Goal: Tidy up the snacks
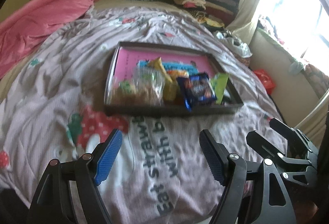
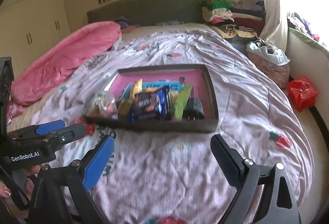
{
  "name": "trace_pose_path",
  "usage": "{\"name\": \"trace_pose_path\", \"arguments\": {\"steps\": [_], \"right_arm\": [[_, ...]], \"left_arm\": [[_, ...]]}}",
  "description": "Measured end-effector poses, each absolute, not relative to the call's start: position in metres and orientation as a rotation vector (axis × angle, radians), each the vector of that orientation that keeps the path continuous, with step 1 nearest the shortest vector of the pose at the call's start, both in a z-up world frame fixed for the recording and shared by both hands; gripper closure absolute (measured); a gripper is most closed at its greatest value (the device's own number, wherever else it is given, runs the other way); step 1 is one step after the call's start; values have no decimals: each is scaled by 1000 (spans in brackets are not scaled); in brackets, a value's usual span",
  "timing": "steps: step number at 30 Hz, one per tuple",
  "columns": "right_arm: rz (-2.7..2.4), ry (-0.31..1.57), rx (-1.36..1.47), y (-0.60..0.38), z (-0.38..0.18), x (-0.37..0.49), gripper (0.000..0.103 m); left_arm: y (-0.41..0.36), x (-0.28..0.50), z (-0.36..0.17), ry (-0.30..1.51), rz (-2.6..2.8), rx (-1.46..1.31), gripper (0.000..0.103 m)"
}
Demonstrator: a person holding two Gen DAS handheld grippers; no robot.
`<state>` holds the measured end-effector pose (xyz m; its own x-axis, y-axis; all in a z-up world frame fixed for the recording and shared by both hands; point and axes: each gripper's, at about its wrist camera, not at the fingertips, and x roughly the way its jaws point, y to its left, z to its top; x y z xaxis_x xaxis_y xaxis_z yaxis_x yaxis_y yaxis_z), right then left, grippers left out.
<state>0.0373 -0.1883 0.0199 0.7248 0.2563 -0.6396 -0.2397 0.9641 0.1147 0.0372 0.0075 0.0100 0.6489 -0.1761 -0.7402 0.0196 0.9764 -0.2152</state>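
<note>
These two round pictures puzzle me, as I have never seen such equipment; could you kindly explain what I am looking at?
No robot here: a person carries one handheld tool in each hand, each with a fisheye camera looking along its two fingers. One picture comes from the left tongs, the other from the right tongs. Both are open and hold nothing. They hover over a bed's quilt. On it lies a shallow tray of snacks, including a blue cookie packet, a green packet and a clear bag.

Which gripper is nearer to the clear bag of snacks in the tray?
Left, though only slightly. The left gripper is open just before the clear bag; the right gripper is open farther toward the tray's other end.
</note>
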Motion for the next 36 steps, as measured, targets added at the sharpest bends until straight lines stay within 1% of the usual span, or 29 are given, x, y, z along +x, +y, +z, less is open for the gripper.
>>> {"name": "trace_pose_path", "arguments": {"steps": [3,7,19,36], "right_arm": [[269,715,34,-189,14,30,7],[264,733,44,-192,6,24,3],[265,770,57,-196,-5,17,2],[254,760,58,-199,-7,20,2]], "left_arm": [[4,30,6,863,-109,-189,24],[0,23,2,865,-105,-180,25],[-9,10,-4,873,-125,-164,25],[-4,13,-6,875,-87,-161,25]]}}
